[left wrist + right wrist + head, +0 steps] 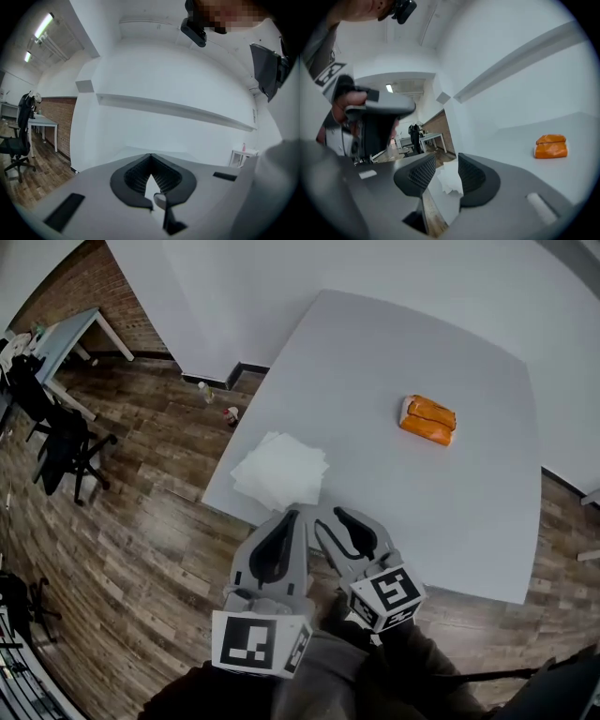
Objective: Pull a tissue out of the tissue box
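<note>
Left claw (292,517) and right claw (328,518) are moulded in light grey plastic, with curved jaws lined by black ribbed pads (423,172). White cubes printed with black square markers are fitted behind: left cube (258,643), right cube (386,594).

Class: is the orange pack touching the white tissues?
Apart. The head view shows bare table between the orange pack and the white tissues.

White tabletop (375,362), two obstacles well apart.
A loose pile of white paper tissues (281,472) sits at its near left corner; an orange soft tissue pack (428,420) lies far right; bare surface runs between them.
</note>
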Demonstrator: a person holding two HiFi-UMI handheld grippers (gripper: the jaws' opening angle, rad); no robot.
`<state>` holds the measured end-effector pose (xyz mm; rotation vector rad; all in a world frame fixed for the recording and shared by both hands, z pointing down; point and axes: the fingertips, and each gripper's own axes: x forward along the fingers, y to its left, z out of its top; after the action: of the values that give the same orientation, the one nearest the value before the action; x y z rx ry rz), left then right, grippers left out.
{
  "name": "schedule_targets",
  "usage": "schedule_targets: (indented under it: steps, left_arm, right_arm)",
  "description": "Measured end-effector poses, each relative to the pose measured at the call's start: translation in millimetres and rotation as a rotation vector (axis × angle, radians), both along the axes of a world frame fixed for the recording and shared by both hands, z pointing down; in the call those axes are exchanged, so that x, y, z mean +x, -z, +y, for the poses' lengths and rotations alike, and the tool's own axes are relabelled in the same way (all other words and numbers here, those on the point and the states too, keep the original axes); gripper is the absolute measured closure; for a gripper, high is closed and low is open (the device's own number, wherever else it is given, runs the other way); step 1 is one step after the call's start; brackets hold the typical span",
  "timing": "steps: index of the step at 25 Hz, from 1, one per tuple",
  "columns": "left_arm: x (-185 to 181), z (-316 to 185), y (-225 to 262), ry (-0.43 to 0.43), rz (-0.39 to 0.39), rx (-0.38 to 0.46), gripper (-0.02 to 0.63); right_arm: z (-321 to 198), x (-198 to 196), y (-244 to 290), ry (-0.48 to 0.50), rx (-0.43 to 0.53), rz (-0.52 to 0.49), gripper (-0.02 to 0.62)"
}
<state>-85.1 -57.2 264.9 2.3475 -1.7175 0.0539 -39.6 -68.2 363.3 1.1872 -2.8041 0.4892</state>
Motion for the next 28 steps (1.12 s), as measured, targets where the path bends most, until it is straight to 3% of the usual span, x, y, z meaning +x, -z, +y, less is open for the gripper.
schedule_targets:
  steps: [5,11,17,22,28]
  left_arm:
    - [37,5,38,0.016,-0.034,0.122,0.606]
    - [83,12,80,-0.092,-0.063,0.216,0.606]
    - [94,26,86,-0.175,-0.055,0.26,0.606]
    - [86,55,68,-0.282,-0.042,0.215,0.606]
    - [75,81,69,-0.293,-0.025,0.226,0.606]
  right_arm:
    - [17,68,102,-0.068,0.128,-0.095,0.451]
    - [40,120,173,-0.178,0.217,-0.112,0.459]
    - [63,117,181,-0.256,0.27,-0.103,0.488]
    - [88,102,179,-0.337,0.258,-0.095,0.488]
    - [119,88,183,-0.376,0.273,-0.066,0.53]
